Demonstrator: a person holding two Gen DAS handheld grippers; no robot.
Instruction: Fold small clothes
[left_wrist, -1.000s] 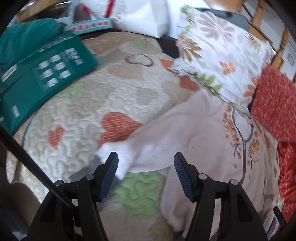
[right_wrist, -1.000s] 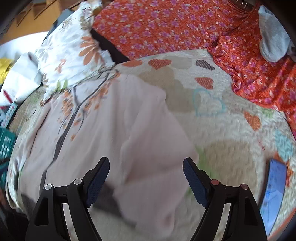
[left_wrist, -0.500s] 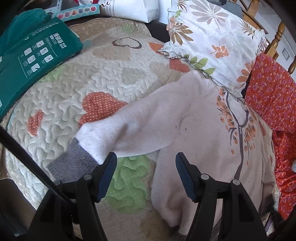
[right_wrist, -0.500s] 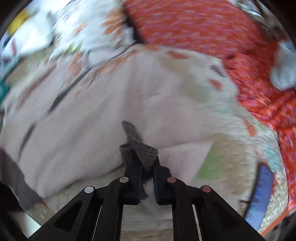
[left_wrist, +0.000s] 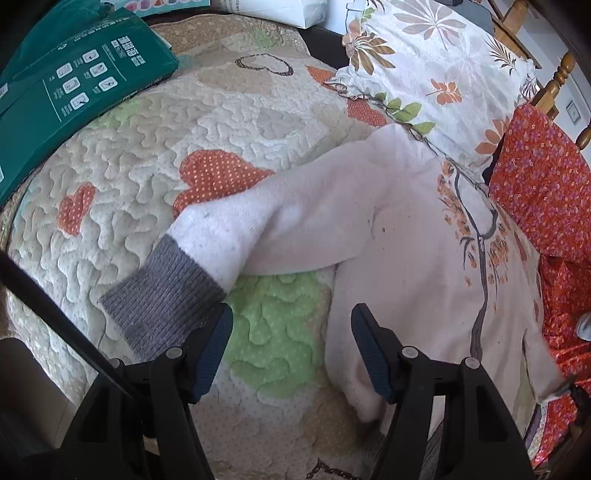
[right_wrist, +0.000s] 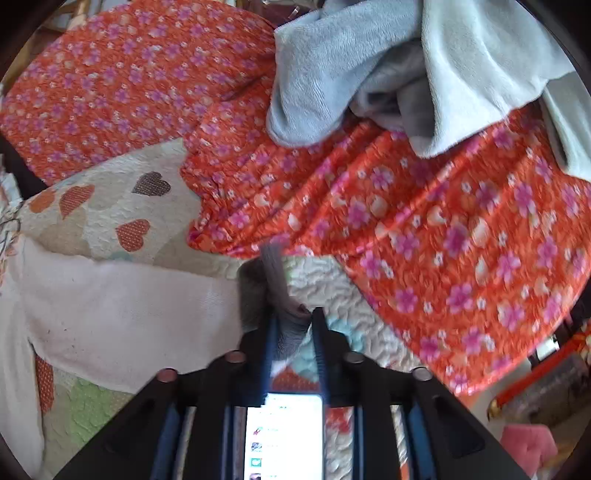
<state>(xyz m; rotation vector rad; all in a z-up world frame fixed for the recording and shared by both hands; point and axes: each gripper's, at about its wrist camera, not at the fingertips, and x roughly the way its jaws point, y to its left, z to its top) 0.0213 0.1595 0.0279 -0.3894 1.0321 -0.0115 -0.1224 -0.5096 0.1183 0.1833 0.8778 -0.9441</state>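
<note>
On the bed quilt (left_wrist: 155, 155): 1 pink garment (left_wrist: 406, 258). Right claw (right_wrist: 291, 321), jaws just reopening, pinches its grey cuff (right_wrist: 275, 273), probably drawing the sleeve out flat. Left claw (left_wrist: 291, 350) spread, empty, beside the other cuff (left_wrist: 162, 295).

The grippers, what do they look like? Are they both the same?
Yes, they match. The left gripper and right gripper both have black plastic arms with cut-out holes, round silver or copper-coloured bolts at the joints, and dark blue ribbed pads inside the fingers. A thin black rod crosses the left view's corner.
</note>
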